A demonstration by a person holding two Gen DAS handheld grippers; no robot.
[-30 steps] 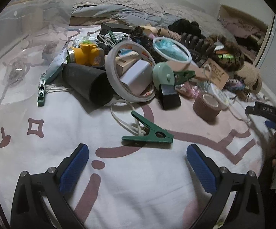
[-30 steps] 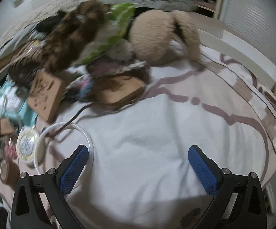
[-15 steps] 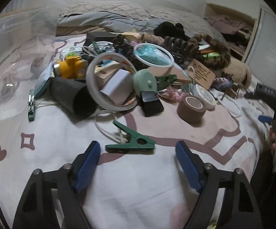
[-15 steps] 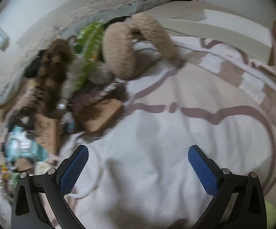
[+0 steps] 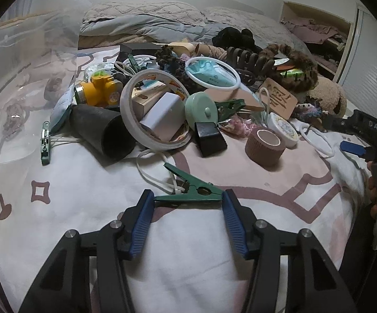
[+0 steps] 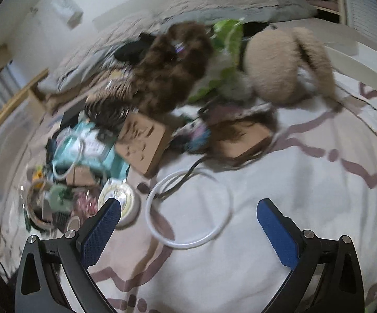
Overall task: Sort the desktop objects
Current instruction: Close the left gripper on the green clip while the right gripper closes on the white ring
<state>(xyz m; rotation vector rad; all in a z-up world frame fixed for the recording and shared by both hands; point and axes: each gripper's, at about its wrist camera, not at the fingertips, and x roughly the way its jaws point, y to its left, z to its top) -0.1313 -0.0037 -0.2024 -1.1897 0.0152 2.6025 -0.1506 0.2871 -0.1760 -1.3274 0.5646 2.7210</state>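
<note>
A green clothespin [image 5: 191, 192] lies on the white patterned cloth [image 5: 89, 198] with a white cord loop [image 5: 153, 172] tied to it. My left gripper [image 5: 188, 198] has its blue pads [image 5: 142, 219] closed in on both ends of the clothespin and touching it. My right gripper [image 6: 188, 216] is open and empty above the cloth, with a white ring [image 6: 188, 208] lying between its fingers. It also shows at the right edge of the left wrist view [image 5: 371, 140].
A pile sits behind: a black tube [image 5: 102, 130], a large tape roll [image 5: 149, 109], a mint round box [image 5: 201, 107], a brown tape roll [image 5: 265, 146], a yellow toy [image 5: 99, 91], a wooden tag [image 5: 277, 96], furry scrunchies [image 6: 172, 67]. A clear plastic box [image 5: 13, 83] stands left.
My left gripper has moved forward to the green clothespin and narrowed until its pads touch both ends. My right gripper has swung left, bringing the white ring between its fingers.
</note>
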